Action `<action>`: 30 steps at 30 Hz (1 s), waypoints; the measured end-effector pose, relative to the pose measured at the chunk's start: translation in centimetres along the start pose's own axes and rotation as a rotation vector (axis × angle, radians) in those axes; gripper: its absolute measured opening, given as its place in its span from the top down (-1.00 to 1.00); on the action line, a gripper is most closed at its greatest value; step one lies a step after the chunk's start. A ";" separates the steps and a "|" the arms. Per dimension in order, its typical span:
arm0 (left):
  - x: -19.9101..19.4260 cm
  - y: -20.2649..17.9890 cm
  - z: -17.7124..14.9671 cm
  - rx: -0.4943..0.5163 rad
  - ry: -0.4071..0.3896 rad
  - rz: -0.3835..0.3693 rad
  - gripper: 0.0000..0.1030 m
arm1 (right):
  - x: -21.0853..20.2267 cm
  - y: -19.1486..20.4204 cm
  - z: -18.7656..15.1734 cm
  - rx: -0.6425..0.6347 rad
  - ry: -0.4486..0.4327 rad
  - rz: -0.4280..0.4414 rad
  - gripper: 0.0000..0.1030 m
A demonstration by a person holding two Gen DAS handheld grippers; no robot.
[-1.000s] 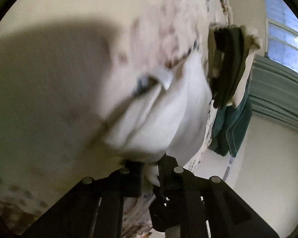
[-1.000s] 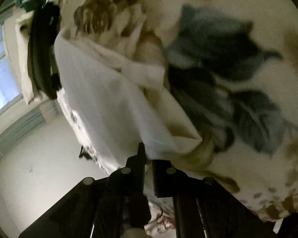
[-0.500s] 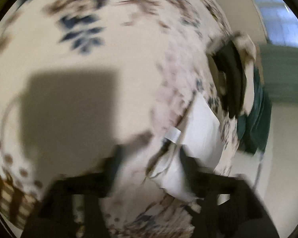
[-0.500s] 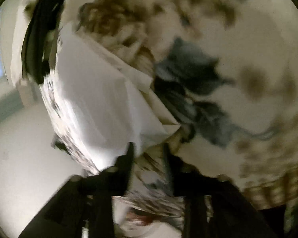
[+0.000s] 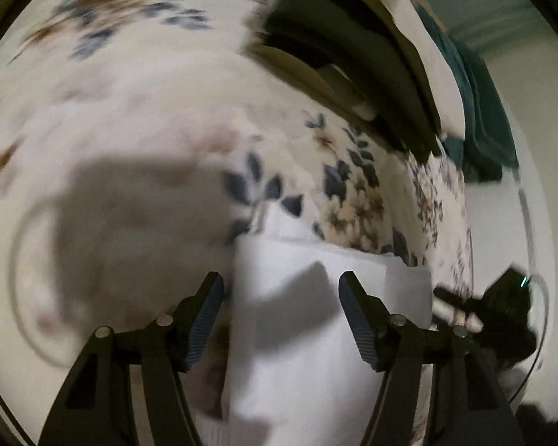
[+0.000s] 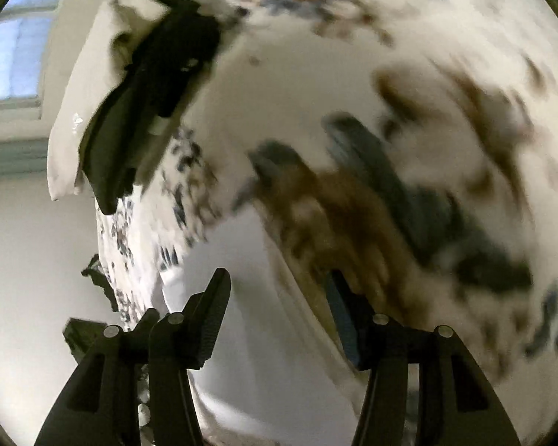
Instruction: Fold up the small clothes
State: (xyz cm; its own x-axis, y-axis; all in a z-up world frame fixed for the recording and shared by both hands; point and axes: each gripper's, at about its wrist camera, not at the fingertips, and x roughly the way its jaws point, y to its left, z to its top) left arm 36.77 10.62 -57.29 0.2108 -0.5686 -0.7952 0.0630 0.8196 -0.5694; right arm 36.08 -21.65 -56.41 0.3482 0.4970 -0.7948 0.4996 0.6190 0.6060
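Surface: floral bedspread, cream w/ blue-brown leaf print, fills both views; pale wall and a window at the edges. Much motion blur.

Left wrist view, L to R:
- Shadow patch on the spread, approx 9 o'clock.
- Left gripper: jaws part-open and closing, nothing pinched; pads clear of the cloth, which lies below and between them.
- White garment: at 6 o'clock, flat on the spread, straight top hem running toward 3 o'clock, small tab at its upper-left corner. Looks part-folded; exact type can't tell.
- Stack of folded clothes: 1 o'clock, dark and cream layers, teal item behind. Well apart from the garment.
- Right gripper's black body, approx 4 o'clock, past the garment's right edge.

Right wrist view, L to R:
- Same stack at 10 o'clock.
- Right gripper: jaws part-open, empty; the garment's slanted edge passes between them, no contact seen.
- Blurred print from 12 to 4 o'clock.

Handling (judgement): light, thin, limp fabric; no stiffness, will sag and crease once lifted; low slip on the ribbed pads; not fragile. Best hold: pinch two corners on one hem, one per gripper, catching all layers, lift evenly so the fold stays square. A mid-panel grab would likely bunch it.
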 end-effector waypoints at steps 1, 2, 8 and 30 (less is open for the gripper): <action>0.2 -0.3 0.2 0.027 0.008 0.001 0.81 | 0.1 0.9 0.5 -0.044 -0.019 -0.020 0.53; 0.2 -0.6 0.3 0.048 0.010 0.009 0.97 | 0.3 1.6 0.9 -0.065 -0.028 -0.037 0.88; -3.1 -1.5 1.2 0.031 -0.096 -0.057 0.96 | -1.2 2.6 1.3 -0.086 -0.112 -0.066 0.96; 0.5 4.7 -2.1 -0.222 0.135 -0.368 -0.24 | 3.9 -6.2 -2.2 0.069 0.329 0.209 -0.30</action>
State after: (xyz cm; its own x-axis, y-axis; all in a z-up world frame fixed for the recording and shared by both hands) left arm 35.16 14.05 -60.76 0.0834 -0.8358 -0.5427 -0.1041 0.5343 -0.8389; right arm 32.54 -22.24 -63.21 0.1806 0.7834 -0.5947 0.5009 0.4471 0.7411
